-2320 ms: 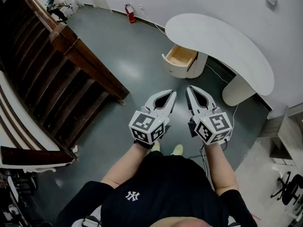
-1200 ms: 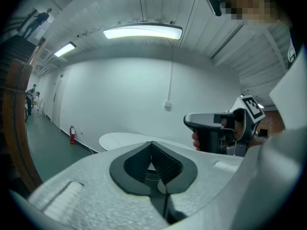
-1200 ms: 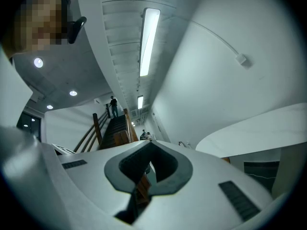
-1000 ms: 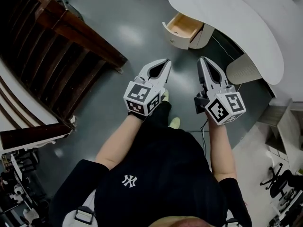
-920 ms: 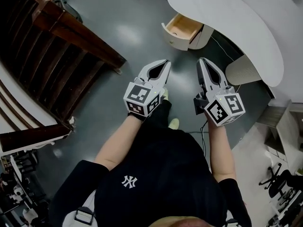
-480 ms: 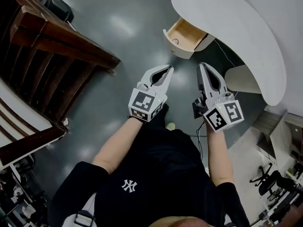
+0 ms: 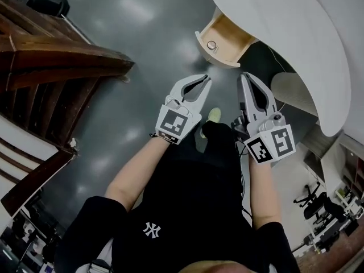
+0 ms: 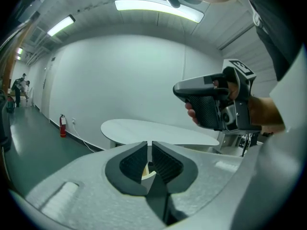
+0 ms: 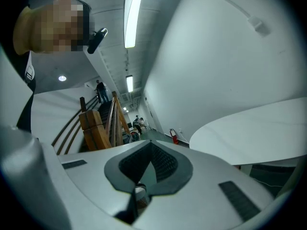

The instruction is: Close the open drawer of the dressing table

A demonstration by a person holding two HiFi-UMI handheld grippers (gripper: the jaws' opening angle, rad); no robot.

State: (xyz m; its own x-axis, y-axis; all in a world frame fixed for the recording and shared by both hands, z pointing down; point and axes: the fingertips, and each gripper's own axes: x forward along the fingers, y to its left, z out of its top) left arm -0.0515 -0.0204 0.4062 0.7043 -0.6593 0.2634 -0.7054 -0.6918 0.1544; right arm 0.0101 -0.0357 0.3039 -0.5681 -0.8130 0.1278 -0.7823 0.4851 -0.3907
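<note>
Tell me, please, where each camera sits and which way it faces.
Head view: on the person's head, steeply down at the open drawer; torso, forearms, left gripper, right gripper show.
Left gripper view: on it, along shut jaws toward the white tabletop; right hand shows.
Right gripper view: on it, along shut jaws toward a wooden staircase; torso shows.
Both gripper views share the tabletop.

Bare floor is stretching open up to the drawer front. At rt the tabletop is overhanging; wooden railing is crowding the left.
</note>
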